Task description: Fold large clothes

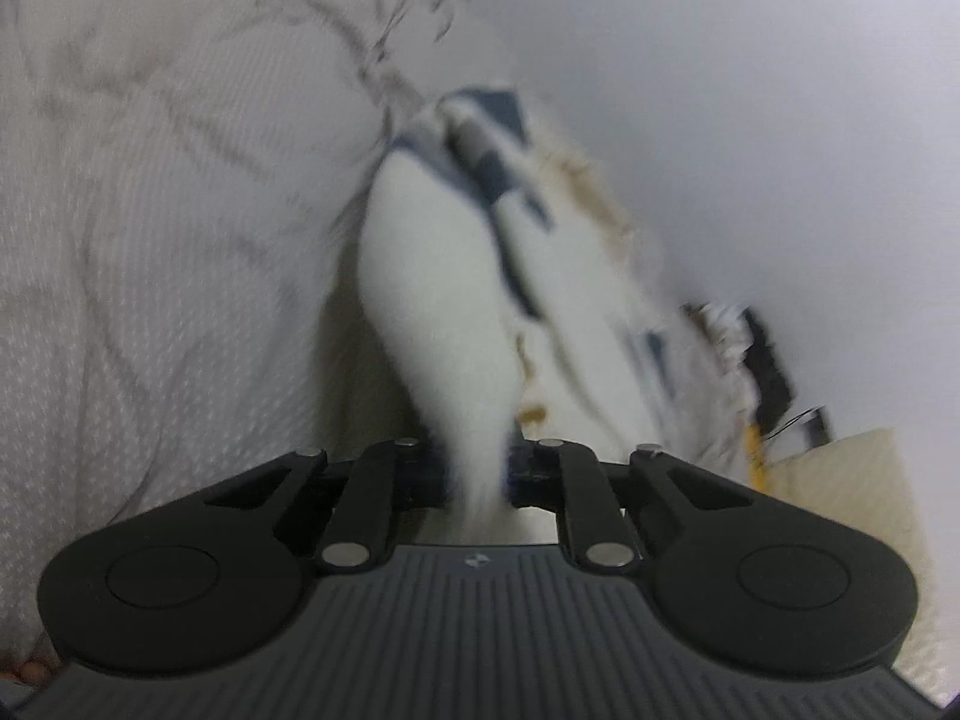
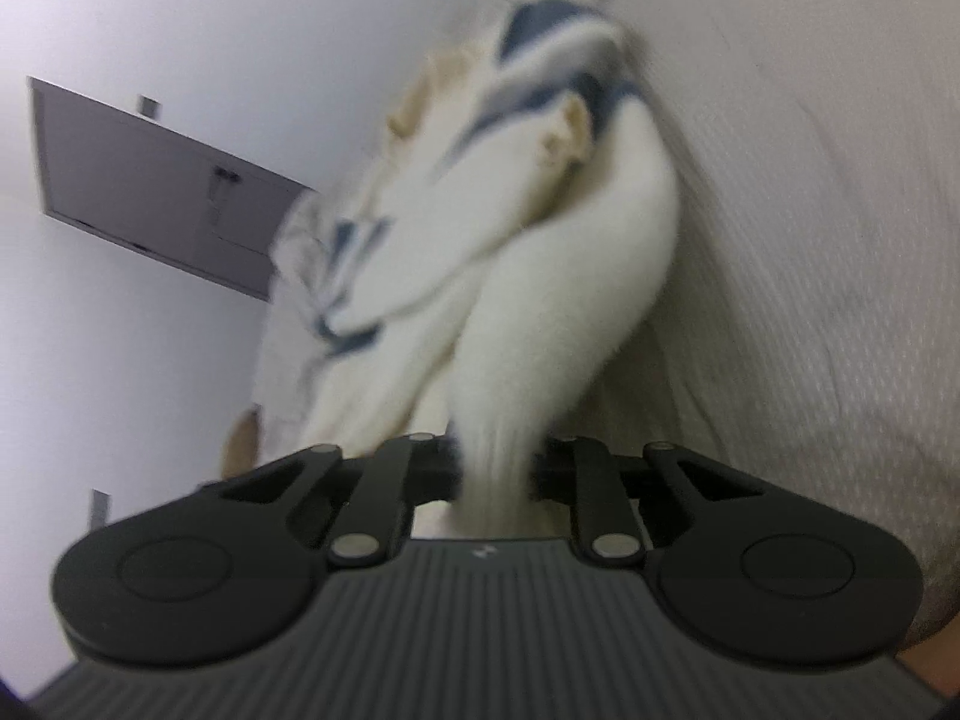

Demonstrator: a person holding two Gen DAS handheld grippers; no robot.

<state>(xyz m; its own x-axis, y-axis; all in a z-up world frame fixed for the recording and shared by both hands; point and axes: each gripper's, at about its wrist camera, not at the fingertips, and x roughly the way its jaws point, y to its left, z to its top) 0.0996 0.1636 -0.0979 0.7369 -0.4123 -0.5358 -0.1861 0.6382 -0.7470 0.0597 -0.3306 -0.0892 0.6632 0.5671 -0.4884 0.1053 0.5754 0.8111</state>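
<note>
A large white fleecy garment with dark blue and tan patches hangs bunched in front of the bed. My left gripper is shut on a pinched fold of its white cloth. My right gripper is shut on another white fold of the same garment. The garment stretches away from both grippers, and both views are blurred by motion. The fingertips are hidden in the cloth.
A bed cover with fine white dots and creases lies on the left in the left wrist view and on the right in the right wrist view. A pale wall stands behind. A grey wall panel shows at left. A cream cushion sits at right.
</note>
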